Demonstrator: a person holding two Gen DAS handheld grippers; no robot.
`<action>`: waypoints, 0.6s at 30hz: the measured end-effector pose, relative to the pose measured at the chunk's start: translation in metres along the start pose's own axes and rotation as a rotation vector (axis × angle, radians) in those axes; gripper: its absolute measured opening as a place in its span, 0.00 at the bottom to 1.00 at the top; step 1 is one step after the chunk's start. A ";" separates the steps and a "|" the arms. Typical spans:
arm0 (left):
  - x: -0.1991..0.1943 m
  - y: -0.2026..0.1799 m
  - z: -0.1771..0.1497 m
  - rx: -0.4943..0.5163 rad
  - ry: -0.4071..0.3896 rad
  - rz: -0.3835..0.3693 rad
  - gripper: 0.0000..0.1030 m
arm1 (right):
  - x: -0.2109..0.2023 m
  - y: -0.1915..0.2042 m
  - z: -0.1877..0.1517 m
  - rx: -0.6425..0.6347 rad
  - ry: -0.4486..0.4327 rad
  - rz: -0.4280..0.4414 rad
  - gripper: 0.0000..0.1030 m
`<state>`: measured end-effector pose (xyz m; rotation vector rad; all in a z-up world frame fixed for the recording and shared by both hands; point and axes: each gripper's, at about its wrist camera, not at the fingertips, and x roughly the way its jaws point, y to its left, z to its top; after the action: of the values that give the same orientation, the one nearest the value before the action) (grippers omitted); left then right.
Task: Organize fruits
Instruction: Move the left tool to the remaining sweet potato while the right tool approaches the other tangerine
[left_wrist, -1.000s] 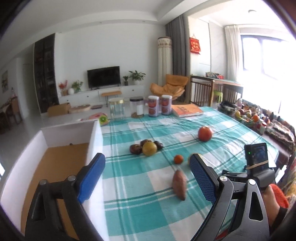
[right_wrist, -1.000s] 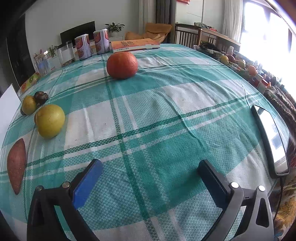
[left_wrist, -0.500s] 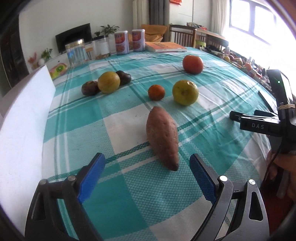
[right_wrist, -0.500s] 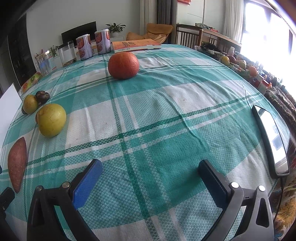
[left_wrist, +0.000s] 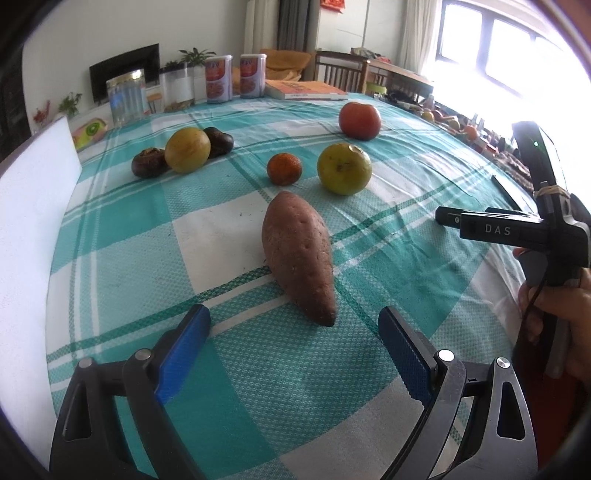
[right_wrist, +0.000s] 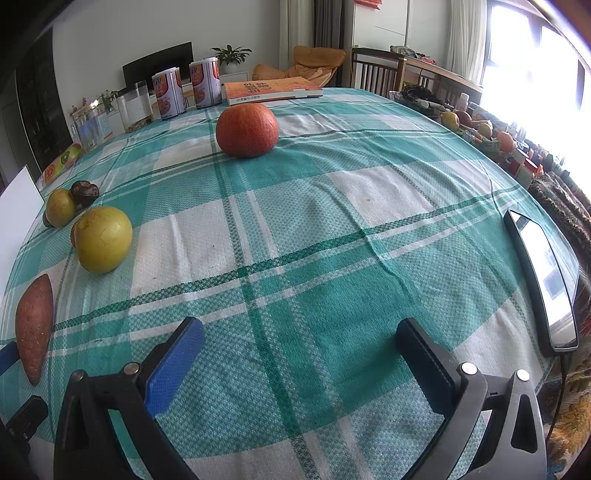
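Moved: left gripper (left_wrist: 293, 330) is now sitting lower and closer to the sweet potato (left_wrist: 299, 254) than half a second ago, and the white box wall (left_wrist: 33, 229) is filling less of its view; the right gripper (right_wrist: 299, 341) is barely shifting.
Left gripper state: its jaws are standing wide apart, holding nothing, with the sweet potato's near tip lying just ahead of the gap.
Right gripper state: its jaws are spread wide over bare checked tablecloth (right_wrist: 332, 229), gripping nothing.
Sweet potato: one, lying lengthwise on the cloth, apart from the other fruit.
Yellow-green fruits: two, a large one (left_wrist: 344, 168) beyond the sweet potato and another (left_wrist: 187, 149) sitting farther left.
Dark round fruits: two (left_wrist: 149, 167), (left_wrist: 218, 142), touching the left yellow fruit on either side.
Small orange fruit: one (left_wrist: 284, 168), just beside the large yellow-green one.
Red-orange round fruit: one (left_wrist: 359, 120), sitting well back on the table.
Cans: two (left_wrist: 218, 79), (left_wrist: 252, 75), standing upright at the far edge beside a book (left_wrist: 306, 89).
Left view only: the small orange fruit, both dark fruits unobstructed, and the right gripper's handle held in a hand (left_wrist: 554, 314).
Right view only: a phone (right_wrist: 546, 280) lying at the right table edge, and the left gripper's blue fingertip (right_wrist: 8, 358) showing beside the sweet potato.
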<state>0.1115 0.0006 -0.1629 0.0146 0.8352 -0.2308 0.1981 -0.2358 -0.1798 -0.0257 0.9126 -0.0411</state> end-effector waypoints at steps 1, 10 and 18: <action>0.001 0.000 0.000 0.004 0.002 0.000 0.91 | 0.000 0.000 0.000 0.000 0.000 0.000 1.00; 0.002 0.002 0.001 -0.006 0.003 -0.007 0.91 | 0.000 0.000 0.000 0.000 0.000 0.000 1.00; 0.002 0.002 0.000 -0.007 0.002 -0.008 0.91 | 0.000 0.000 0.000 0.000 0.000 0.000 1.00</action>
<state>0.1137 0.0016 -0.1644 0.0051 0.8384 -0.2356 0.1983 -0.2355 -0.1797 -0.0255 0.9122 -0.0412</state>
